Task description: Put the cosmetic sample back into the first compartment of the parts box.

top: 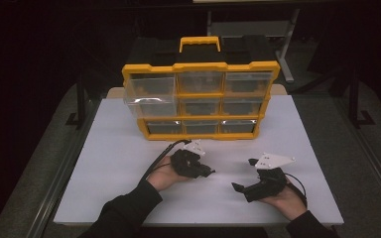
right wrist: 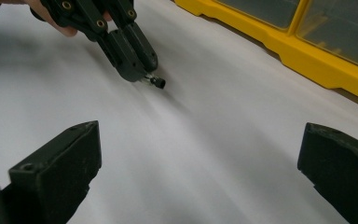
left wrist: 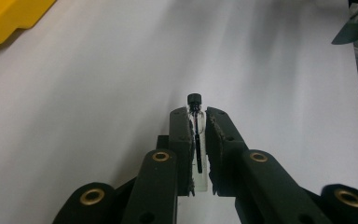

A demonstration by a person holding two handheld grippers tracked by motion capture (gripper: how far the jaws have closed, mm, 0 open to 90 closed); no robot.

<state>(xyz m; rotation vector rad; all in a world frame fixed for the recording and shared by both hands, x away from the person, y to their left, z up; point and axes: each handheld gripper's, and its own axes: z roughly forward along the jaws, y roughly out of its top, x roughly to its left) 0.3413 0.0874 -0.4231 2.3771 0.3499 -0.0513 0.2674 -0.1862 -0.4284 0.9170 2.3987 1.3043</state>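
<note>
A: What is the left gripper (left wrist: 196,122) doing?
B: Pinching a small clear vial (left wrist: 196,135) with a black cap, above the white table (top: 129,148), near the yellow organizer (top: 201,99).
A: And the right gripper (right wrist: 200,168)?
B: Jaws spread wide, nothing between them.

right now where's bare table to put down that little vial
Bare table lies left of the left gripper, which is shut on the vial; another patch between it and the right gripper. Crowded only at the organizer.
</note>
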